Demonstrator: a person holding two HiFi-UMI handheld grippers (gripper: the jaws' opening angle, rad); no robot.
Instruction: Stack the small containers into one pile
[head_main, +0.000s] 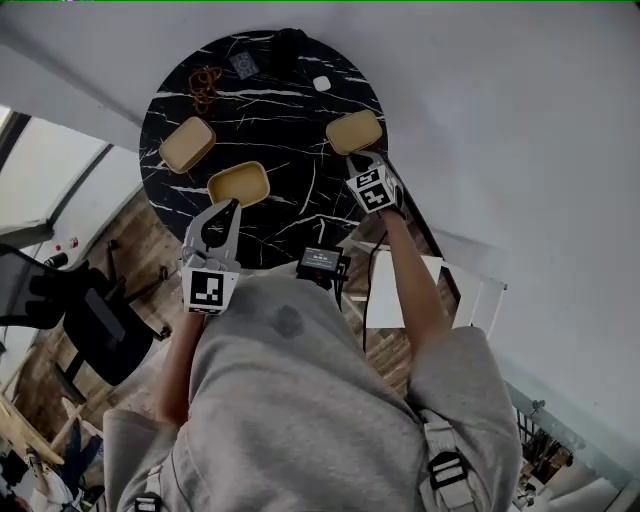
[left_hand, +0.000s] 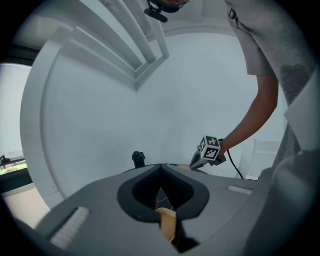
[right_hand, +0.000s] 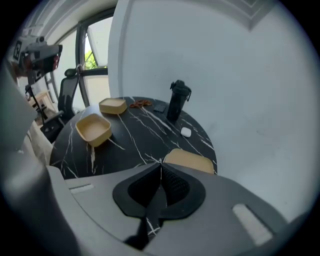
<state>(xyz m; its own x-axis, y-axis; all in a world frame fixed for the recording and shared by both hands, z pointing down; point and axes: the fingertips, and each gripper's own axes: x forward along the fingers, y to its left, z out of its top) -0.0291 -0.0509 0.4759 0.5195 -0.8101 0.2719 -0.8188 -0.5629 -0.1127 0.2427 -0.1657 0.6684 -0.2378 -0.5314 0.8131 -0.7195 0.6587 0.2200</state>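
Three small containers, none stacked. We judge task barely begun, all stacking left to do.
Open container (head_main: 238, 184) just ahead of left tongs (head_main: 231, 205) tips; touching or not, we cannot tell.
Second container (head_main: 187, 143) beyond it, off to left tongs' left, apart.
Third container (head_main: 354, 131) just ahead of right tongs (head_main: 357, 158).
Left tongs closed, nothing pinched that we see.
Right tongs closed, empty.
All sit on table (head_main: 300, 205).

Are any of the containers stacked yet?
No, the head view shows the left container, middle container and right container each sitting apart on the table.
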